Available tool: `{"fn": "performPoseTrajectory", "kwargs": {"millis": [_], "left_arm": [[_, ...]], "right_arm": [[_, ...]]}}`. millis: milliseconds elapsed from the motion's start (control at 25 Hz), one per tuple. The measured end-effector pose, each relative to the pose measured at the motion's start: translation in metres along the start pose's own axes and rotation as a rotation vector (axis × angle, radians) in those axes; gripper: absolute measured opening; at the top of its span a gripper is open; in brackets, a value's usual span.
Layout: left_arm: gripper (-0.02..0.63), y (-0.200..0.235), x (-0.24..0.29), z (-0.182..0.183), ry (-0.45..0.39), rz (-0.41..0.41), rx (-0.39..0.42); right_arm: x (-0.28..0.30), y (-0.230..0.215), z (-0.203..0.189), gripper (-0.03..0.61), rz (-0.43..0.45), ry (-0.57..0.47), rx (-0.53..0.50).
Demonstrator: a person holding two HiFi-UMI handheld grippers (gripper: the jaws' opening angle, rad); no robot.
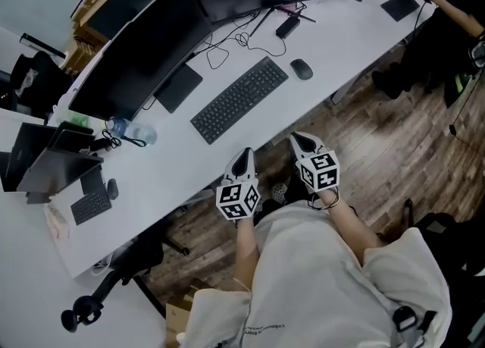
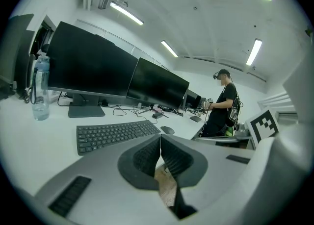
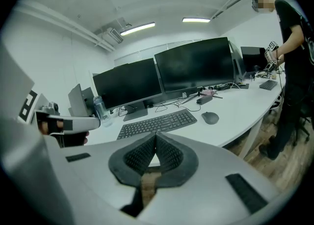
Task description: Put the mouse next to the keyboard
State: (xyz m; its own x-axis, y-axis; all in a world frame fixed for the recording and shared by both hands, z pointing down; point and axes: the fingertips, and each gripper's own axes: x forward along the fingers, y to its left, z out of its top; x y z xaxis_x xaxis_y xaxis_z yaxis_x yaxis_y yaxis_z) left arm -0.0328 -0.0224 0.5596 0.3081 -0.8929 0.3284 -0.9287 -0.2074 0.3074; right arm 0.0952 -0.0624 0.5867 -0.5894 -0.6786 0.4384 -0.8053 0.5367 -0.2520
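The mouse (image 1: 301,69) sits on the white worktop (image 1: 345,36), near the right end of the keyboard (image 1: 239,98) but not touching it. The left tongs (image 1: 245,152) and the right tongs (image 1: 296,139) are both closed with nothing in them, near the worktop's front edge

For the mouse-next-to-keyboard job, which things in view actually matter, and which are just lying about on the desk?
Belong to the job:
- mouse
- keyboard
- left gripper and right gripper, both shut and empty

Just lying about:
- water bottle
- monitors
- small keyboard at the desk's far left
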Motion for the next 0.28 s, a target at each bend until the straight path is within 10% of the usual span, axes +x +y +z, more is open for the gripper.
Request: {"fn": "performPoseTrajectory", "kwargs": {"millis": [280], "left_arm": [[0.021, -0.008, -0.001, -0.007, 0.008, -0.001, -0.011]], "right_arm": [[-0.013, -0.007, -0.009, 0.006, -0.008, 0.007, 0.019]]}}
